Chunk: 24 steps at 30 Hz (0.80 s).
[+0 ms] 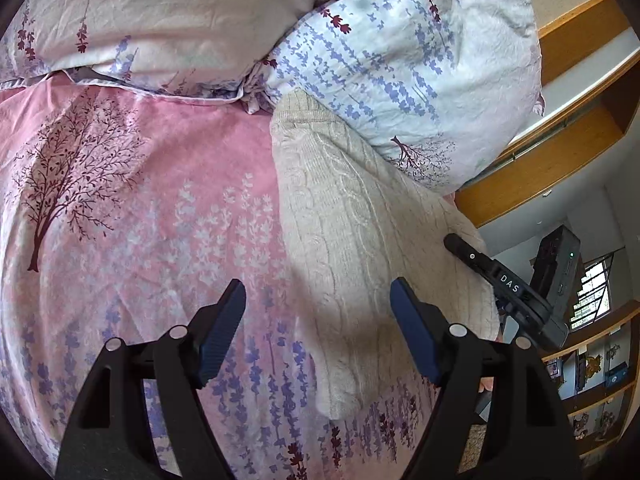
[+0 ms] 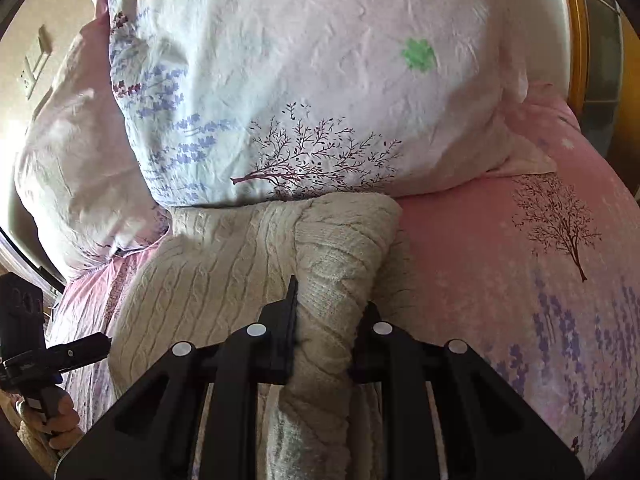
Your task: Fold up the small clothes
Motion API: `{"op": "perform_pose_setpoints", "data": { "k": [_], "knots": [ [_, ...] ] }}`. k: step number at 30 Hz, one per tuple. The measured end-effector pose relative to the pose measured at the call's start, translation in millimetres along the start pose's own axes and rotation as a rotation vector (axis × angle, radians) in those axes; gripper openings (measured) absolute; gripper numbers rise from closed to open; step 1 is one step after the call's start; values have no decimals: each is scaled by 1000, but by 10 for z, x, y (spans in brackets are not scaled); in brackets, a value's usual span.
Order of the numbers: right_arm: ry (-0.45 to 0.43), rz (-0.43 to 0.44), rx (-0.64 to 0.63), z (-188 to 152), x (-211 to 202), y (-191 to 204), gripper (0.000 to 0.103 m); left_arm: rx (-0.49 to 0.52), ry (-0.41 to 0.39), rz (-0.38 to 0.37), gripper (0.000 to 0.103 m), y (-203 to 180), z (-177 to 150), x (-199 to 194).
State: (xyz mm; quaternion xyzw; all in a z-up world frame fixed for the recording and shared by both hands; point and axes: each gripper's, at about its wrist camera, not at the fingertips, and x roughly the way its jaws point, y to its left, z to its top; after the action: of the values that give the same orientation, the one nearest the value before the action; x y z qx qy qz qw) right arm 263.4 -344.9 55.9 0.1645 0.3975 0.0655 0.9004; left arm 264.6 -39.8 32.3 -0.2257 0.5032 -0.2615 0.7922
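While the right claw (image 2: 326, 320) is clenching a bunched fold of the cream knit sweater (image 2: 208, 268) lying on the bed just below the pillow (image 2: 320, 80), and the left claw (image 1: 318, 332) is hanging released, the lifted knit is risking slipping or dragging crooked.

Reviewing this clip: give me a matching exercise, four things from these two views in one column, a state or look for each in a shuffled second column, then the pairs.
Things:
1. left claw
2. right claw
3. cream knit garment
4. bedsheet

States:
A. pink, printed with dark trees
B. shut on bunched knit fabric
C. open, nothing between its fingers
D. lies against the floral pillow

Pairs: 1-C, 2-B, 3-D, 4-A
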Motion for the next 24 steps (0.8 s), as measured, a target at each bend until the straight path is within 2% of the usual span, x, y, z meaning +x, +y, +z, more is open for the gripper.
{"op": "perform_pose_setpoints", "data": {
  "k": [2,3,4,6,7,9,10,11,14,18,20,23,24],
  "knots": [
    [-66,47,-40,-20,-127,79,19,15,5,-4,74,-19,-10,22],
    [-74,28,-70,-29,-138,111,19,21,7,-3,74,-36,-14,38],
    [-42,-16,-83,-35,-66,105,19,24,9,-9,74,-48,-24,45],
    [81,-62,-36,-57,173,-14,21,32,19,-18,74,-83,-36,82],
    [107,-54,-1,-86,213,-97,25,34,19,-20,74,-98,-51,90],
    [81,-6,81,-114,108,-234,37,39,24,-26,74,-127,-76,114],
    [69,2,117,-119,35,-290,52,40,25,-29,74,-128,-78,123],
    [57,15,145,-139,-44,-339,61,42,26,-31,74,-126,-86,127],
    [58,88,191,-240,-246,-421,61,42,33,-36,74,-135,-98,154],
    [98,98,199,-435,-398,-389,61,42,59,-40,74,-155,-167,205],
    [114,129,208,-545,-458,-374,57,33,76,-40,72,-146,-216,227],
    [109,159,178,-666,-555,-320,46,21,97,-52,57,-121,-307,222],
    [113,163,157,-690,-560,-288,41,14,103,-59,49,-111,-338,220]
  ]
}}
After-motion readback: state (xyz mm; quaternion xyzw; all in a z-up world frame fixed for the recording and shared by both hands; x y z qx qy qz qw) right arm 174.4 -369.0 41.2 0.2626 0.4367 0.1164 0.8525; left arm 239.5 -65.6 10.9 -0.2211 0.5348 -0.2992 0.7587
